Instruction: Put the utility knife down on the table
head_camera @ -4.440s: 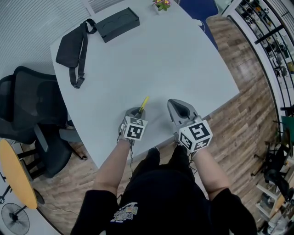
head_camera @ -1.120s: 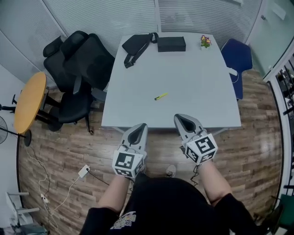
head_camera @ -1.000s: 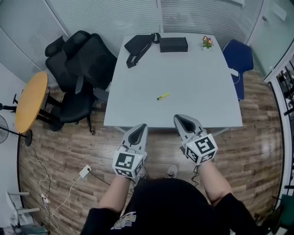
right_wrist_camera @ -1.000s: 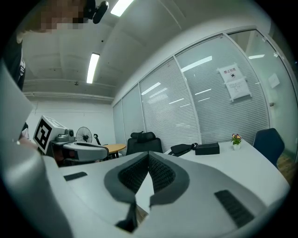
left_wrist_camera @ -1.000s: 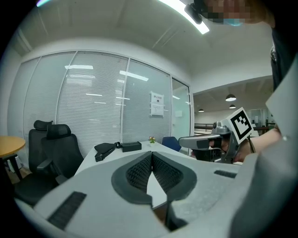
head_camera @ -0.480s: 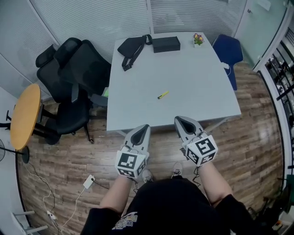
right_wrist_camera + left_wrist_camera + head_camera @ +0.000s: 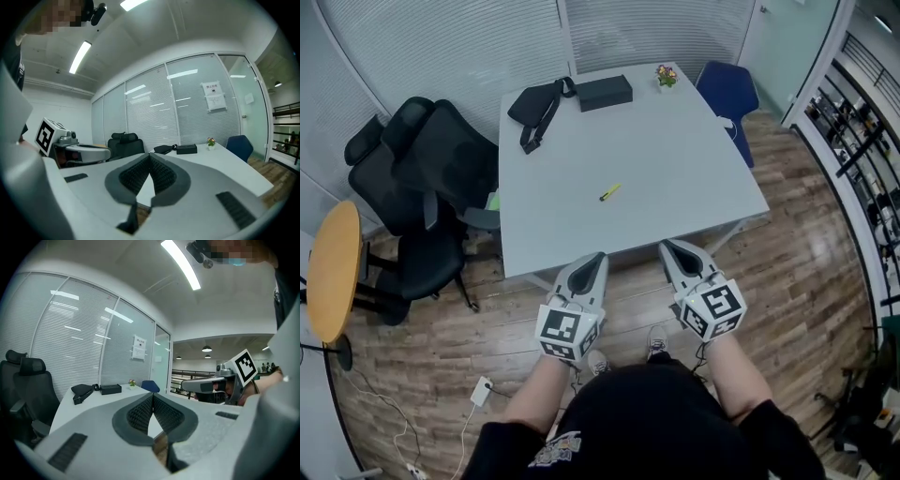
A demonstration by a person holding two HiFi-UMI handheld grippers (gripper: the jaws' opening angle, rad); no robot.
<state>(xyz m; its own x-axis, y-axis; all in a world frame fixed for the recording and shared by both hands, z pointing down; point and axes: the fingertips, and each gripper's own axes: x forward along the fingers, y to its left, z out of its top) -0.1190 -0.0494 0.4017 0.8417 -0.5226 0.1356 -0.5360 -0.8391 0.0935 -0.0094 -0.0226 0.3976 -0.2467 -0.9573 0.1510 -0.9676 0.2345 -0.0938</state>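
Note:
The yellow utility knife [image 7: 609, 192] lies alone on the white table [image 7: 675, 169], near the table's middle. Both grippers are held back from the table, over the wooden floor. My left gripper [image 7: 592, 259] is shut with nothing between its pads [image 7: 143, 411]. My right gripper [image 7: 671, 248] is also shut and empty, its pads [image 7: 159, 176] meeting at the tips. In the left gripper view the right gripper [image 7: 187, 387] shows at the right side; the left gripper [image 7: 105, 152] shows at the left of the right gripper view. The knife is hidden in both gripper views.
A black waist bag [image 7: 534, 103], a black box [image 7: 605, 92] and a small flower pot [image 7: 665, 75] sit at the table's far end. Black office chairs [image 7: 431, 159] stand left of the table, a blue chair [image 7: 727, 94] at the far right, a round yellow table [image 7: 333, 272] at the left.
The knife, held by the left gripper earlier, now lies on the table. The view has drawn back and swung; the table has shifted left and farther away. Both grippers stay shut.

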